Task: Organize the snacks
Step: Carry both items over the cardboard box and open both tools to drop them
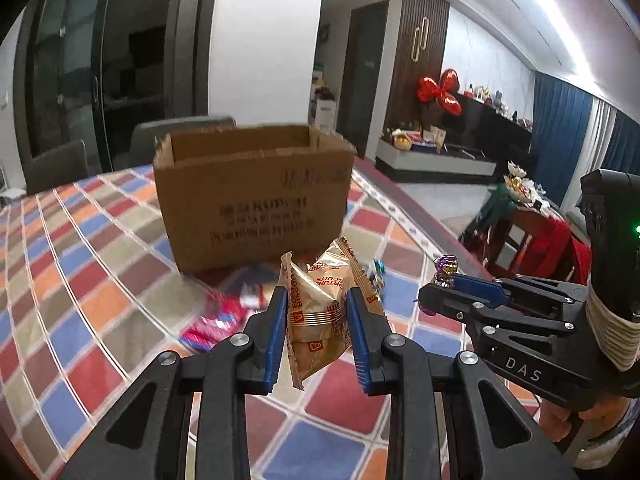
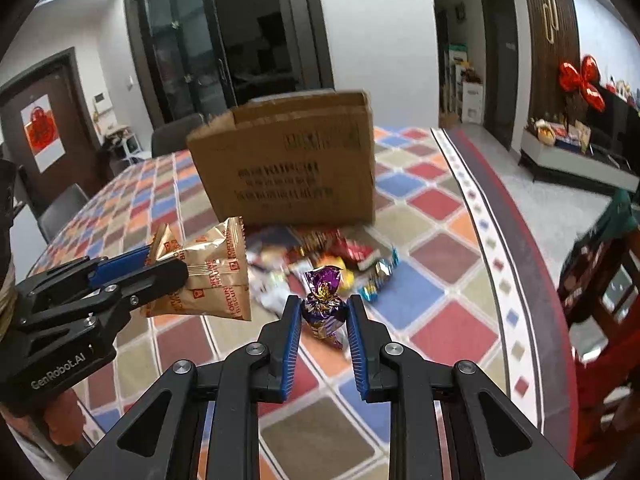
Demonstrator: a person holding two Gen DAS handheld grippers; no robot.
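Note:
My left gripper (image 1: 317, 300) is shut on a gold biscuit packet (image 1: 320, 304) and holds it above the table; it also shows in the right wrist view (image 2: 216, 276). My right gripper (image 2: 323, 308) is shut on a purple foil candy (image 2: 323, 300), which shows in the left wrist view (image 1: 445, 273) too. An open cardboard box (image 1: 252, 196) stands on the checkered tablecloth beyond both grippers. A pile of loose snacks (image 2: 332, 256) lies in front of the box, below the grippers.
The table's curved red edge (image 2: 516, 248) runs along the right. Chairs (image 1: 56, 164) stand at the far side. A red-draped chair (image 1: 540, 240) stands to the right of the table.

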